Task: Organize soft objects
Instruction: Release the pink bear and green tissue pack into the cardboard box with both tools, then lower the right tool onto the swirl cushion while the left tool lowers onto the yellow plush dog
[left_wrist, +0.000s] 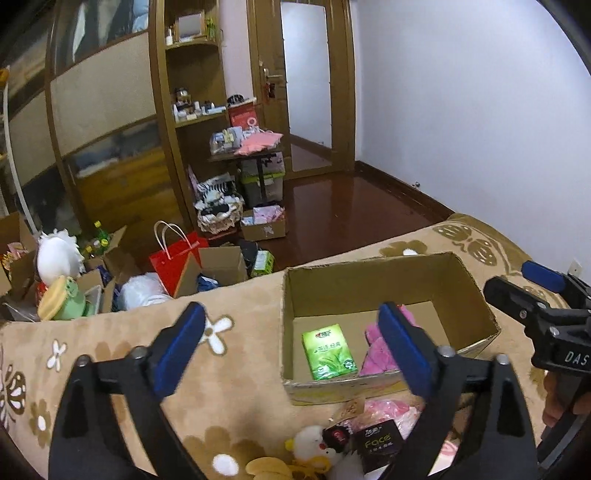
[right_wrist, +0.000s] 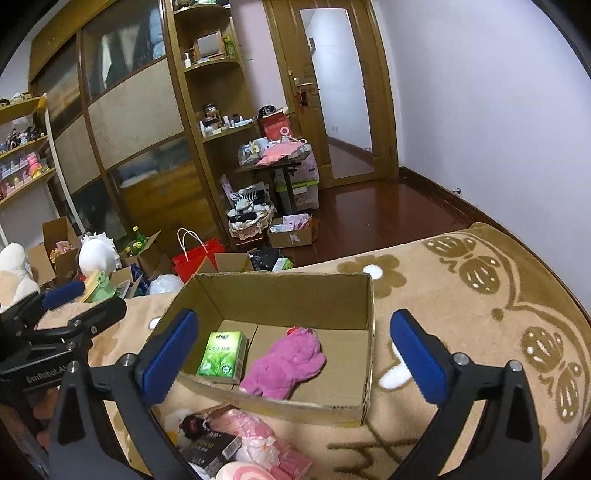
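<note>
An open cardboard box (left_wrist: 476, 291) (right_wrist: 280, 284) stands on the tan flowered blanket (left_wrist: 251, 373) (right_wrist: 461, 306). Inside lie a green tissue pack (left_wrist: 328, 351) (right_wrist: 223, 353) and a pink plush toy (left_wrist: 380, 350) (right_wrist: 286, 362). In front of the box lies a pile: a white plush duck (left_wrist: 314, 445), a black "Face" pack (left_wrist: 378, 441) (right_wrist: 212, 448) and pink soft packs (left_wrist: 391, 410) (right_wrist: 258, 439). My left gripper (left_wrist: 295, 347) is open and empty above the pile. My right gripper (right_wrist: 295, 354) is open and empty over the box front; it also shows in the left wrist view (left_wrist: 517, 284).
Beyond the bed edge the floor is crowded with cardboard boxes, a red paper bag (left_wrist: 173, 258) (right_wrist: 195, 256), plush toys (left_wrist: 59, 254) and a basket (right_wrist: 251, 218). A wooden wardrobe, shelves and a door stand at the back. Dark wooden floor (left_wrist: 351, 206) lies to the right.
</note>
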